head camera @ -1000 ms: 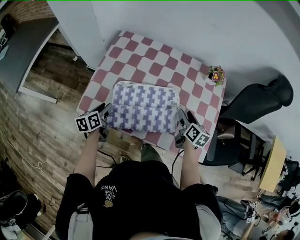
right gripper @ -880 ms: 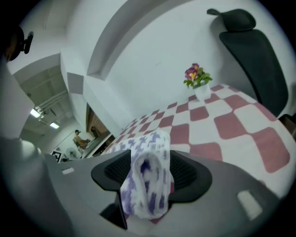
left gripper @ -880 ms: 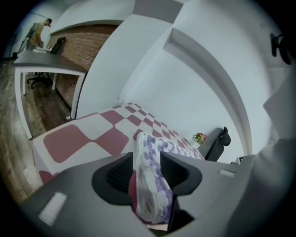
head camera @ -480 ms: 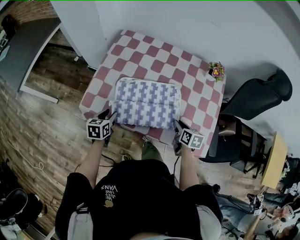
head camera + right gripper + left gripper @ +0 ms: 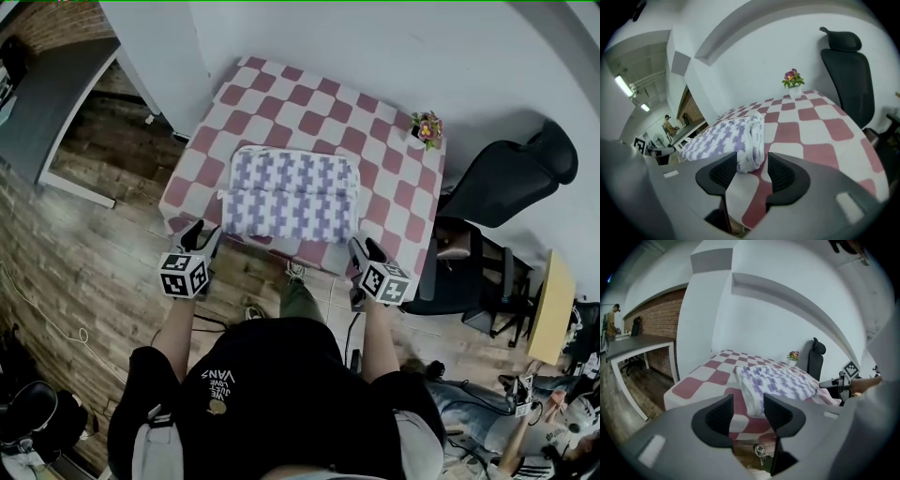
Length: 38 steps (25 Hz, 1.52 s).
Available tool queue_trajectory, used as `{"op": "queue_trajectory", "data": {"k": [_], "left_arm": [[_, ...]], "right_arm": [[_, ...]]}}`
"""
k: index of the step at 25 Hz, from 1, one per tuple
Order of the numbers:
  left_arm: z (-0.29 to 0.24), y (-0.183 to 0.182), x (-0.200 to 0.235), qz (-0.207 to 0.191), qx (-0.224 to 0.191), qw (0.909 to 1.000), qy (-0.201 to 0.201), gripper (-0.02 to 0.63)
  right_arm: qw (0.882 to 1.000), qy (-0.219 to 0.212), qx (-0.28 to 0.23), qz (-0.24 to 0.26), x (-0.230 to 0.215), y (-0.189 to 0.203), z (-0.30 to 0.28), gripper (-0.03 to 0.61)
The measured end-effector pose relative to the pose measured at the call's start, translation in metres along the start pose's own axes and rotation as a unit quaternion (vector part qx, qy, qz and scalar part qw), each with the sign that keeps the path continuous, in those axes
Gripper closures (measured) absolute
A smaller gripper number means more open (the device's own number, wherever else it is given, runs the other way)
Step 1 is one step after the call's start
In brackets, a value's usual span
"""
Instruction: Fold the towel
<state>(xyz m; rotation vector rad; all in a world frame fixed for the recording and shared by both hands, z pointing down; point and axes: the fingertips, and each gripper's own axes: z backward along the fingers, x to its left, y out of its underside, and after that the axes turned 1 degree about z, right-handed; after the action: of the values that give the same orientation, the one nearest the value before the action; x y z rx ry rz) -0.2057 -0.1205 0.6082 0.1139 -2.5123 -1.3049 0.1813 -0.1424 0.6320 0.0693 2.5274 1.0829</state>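
Head view: a folded lilac-and-white patterned terry towel (image 5: pixel 292 195) lies on the red-and-white checked tablecloth (image 5: pixel 281 103), toward its near edge. The left gripper (image 5: pixel 202 236) and right gripper (image 5: pixel 364 249) hang just off that edge. The black T-shirt (image 5: pixel 272 394) reads "VANS".

Left gripper view: jaws opening, nothing between them.

Right gripper view: jaws opening, likewise empty.

Office-like workroom indicated; black office chair (image 5: pixel 511 178) parked beside checkered worktop (image 5: pixel 272 94); long grey desk (image 5: pixel 42 94) set along brick wall (image 5: pixel 656 317); wood floor (image 5: pixel 94 244) laid throughout; person (image 5: pixel 669 124) seen at far desk.
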Motion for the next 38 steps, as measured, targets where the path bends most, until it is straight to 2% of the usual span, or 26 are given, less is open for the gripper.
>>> {"op": "queue_trajectory", "data": {"k": [3, 5, 9, 13, 15, 17, 20, 24, 30, 33, 38], "left_arm": [[0.0, 0.024, -0.012, -0.038, 0.022, 0.9989, 0.012, 0.422], [-0.005, 0.037, -0.018, -0.073, 0.04, 0.9964, 0.018, 0.413], [-0.023, 0.047, -0.026, -0.128, 0.065, 0.9894, 0.021, 0.411], [-0.035, 0.048, -0.025, -0.141, 0.088, 0.9859, 0.019, 0.411], [-0.038, 0.05, -0.023, -0.143, 0.1, 0.9844, 0.022, 0.417], [-0.041, 0.05, -0.024, -0.143, 0.105, 0.9837, 0.028, 0.507], [-0.04, 0.047, -0.026, -0.125, 0.11, 0.9851, 0.044, 0.555], [-0.017, 0.042, -0.035, -0.098, 0.118, 0.9841, 0.089, 0.561], [0.033, 0.054, -0.053, -0.059, 0.167, 0.9711, 0.16, 0.561], [0.038, 0.041, -0.054, -0.04, 0.161, 0.972, 0.166, 0.561], [0.021, 0.004, -0.05, -0.025, 0.146, 0.9765, 0.157, 0.561]], "right_arm": [[0.999, -0.004, 0.003, -0.038, -0.001, 0.012, -0.002, 0.382], [0.999, 0.001, 0.001, -0.037, -0.003, 0.012, -0.006, 0.38], [0.999, -0.004, 0.018, 0.042, 0.005, 0.007, -0.016, 0.359], [0.993, -0.019, 0.06, 0.097, 0.011, 0.017, -0.026, 0.359], [0.992, -0.022, 0.067, 0.105, 0.011, 0.02, -0.027, 0.392], [0.992, -0.033, 0.063, 0.104, 0.013, 0.021, -0.026, 0.439], [0.994, -0.056, 0.051, 0.083, 0.017, 0.019, -0.019, 0.49], [0.993, -0.1, 0.05, 0.036, 0.024, 0.021, 0.006, 0.497], [0.982, -0.166, 0.091, -0.024, 0.036, 0.048, 0.057, 0.497], [0.981, -0.172, 0.08, -0.035, 0.041, 0.04, 0.066, 0.497], [0.981, -0.175, 0.062, -0.05, 0.038, -0.004, 0.054, 0.51]]}}
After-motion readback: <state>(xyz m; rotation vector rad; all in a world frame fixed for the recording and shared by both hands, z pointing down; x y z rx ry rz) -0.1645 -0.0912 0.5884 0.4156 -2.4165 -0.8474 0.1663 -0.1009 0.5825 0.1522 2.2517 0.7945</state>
